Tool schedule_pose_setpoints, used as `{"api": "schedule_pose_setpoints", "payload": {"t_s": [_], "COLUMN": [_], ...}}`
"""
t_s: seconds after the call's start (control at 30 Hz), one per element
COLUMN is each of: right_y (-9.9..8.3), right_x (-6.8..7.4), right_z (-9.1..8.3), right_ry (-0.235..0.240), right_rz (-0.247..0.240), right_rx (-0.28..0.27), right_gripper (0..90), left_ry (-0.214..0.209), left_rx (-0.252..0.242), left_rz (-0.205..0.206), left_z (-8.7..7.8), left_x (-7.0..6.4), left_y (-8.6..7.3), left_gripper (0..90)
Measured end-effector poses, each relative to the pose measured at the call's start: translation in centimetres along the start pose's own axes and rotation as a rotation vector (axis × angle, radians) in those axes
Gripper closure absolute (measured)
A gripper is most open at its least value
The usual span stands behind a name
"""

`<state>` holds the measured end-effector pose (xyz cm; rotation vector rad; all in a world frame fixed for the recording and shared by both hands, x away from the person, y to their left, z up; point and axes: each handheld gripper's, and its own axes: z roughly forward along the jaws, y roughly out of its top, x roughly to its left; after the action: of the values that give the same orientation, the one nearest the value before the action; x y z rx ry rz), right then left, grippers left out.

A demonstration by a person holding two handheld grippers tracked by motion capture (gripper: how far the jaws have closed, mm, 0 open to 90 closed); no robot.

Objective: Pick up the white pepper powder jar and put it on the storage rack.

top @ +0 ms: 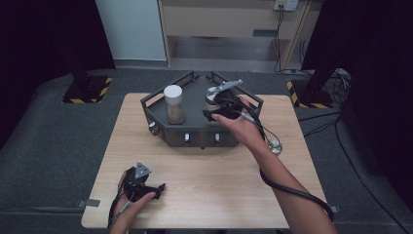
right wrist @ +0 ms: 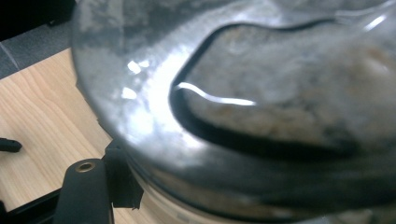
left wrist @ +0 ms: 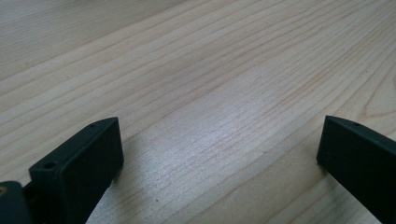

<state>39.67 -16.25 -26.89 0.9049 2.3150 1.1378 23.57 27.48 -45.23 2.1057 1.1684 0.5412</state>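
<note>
On the right of the dark tray (top: 195,127), a jar (right wrist: 261,116) is met by the right gripper (top: 216,109), grip unclear; glass, slippery, best held mid-body. The left gripper (left wrist: 219,154) is held wide, empty.

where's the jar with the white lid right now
In the high view the jar with the white lid stands upright in the left half of the dark tray, left of the right claw.
</note>
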Motion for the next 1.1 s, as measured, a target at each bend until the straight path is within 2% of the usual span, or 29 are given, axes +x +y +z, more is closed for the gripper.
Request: {"api": "schedule_pose_setpoints", "payload": {"t_s": [0.87, 1.1], "right_y": [1.1, 1.1], "right_x": [-0.5, -0.6], "right_z": [3.6, 4.8], "right_ry": [-0.01, -0.005], "right_rz": [0.037, 0.031], "right_rx": [0.025, 0.034], "right_gripper": [30.7, 30.8], "left_ry": [0.0, 0.001], "left_rx": [-0.001, -0.002], "left_rz": [0.0, -0.001], "left_z": [0.0, 0.0], "left_x": [0.0, 0.0], "left_y": [0.0, 0.0], "left_gripper": [0.0, 0.0]}}
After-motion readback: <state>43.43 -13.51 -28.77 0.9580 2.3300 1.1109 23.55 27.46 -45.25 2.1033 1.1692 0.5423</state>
